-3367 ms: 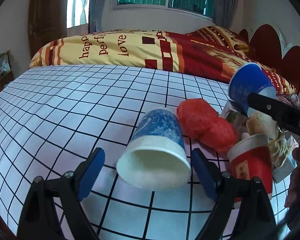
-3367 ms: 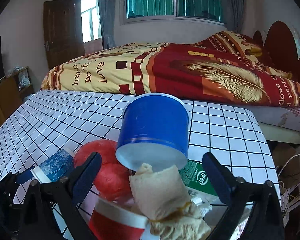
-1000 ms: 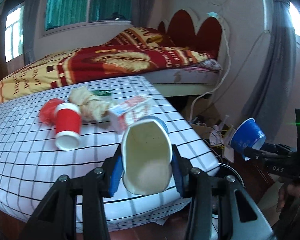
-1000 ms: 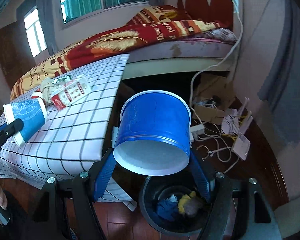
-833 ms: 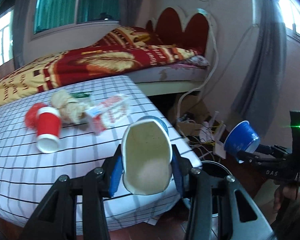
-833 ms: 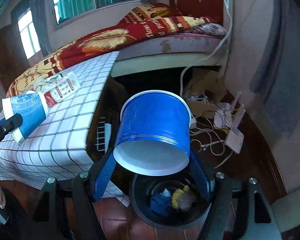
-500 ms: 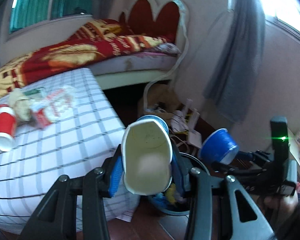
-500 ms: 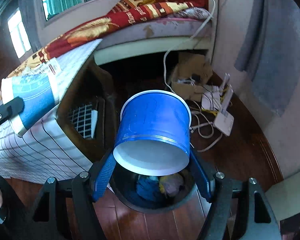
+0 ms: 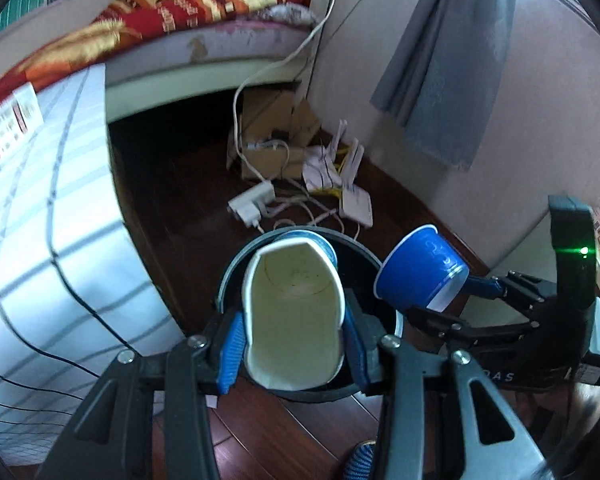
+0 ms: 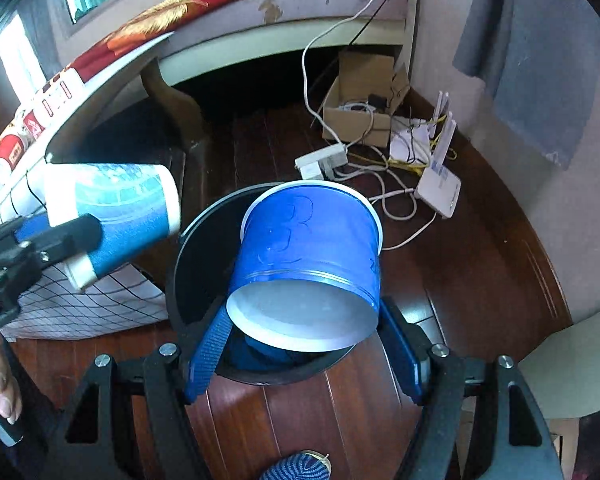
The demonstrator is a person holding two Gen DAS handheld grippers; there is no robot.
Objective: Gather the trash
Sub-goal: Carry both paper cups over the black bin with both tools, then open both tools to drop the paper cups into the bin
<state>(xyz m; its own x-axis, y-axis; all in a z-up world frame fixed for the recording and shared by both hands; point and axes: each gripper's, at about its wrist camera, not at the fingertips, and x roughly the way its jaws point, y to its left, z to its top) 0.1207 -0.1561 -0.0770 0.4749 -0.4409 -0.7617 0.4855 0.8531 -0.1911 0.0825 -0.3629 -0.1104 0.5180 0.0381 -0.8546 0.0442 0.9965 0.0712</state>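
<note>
The bench [image 9: 40,216] with its checked cloth stands just beside the black bin [image 10: 188,264], which sits on the wooden floor and serves as the landmark here. The left gripper [image 9: 292,340] hangs over the bin's mouth, jaws clenched on a squashed paper cup [image 9: 294,312] whose open end faces the camera. The right gripper [image 10: 304,344] is above the bin's near rim, jaws grasping a blue tub [image 10: 308,256]. More rubbish lies on the bench, well away from the bin. The risk: the tub looks wide against the bin's mouth, so if let go off-centre it may strike the rim and roll across the floor; the two grippers, close together, could also knock each other.
</note>
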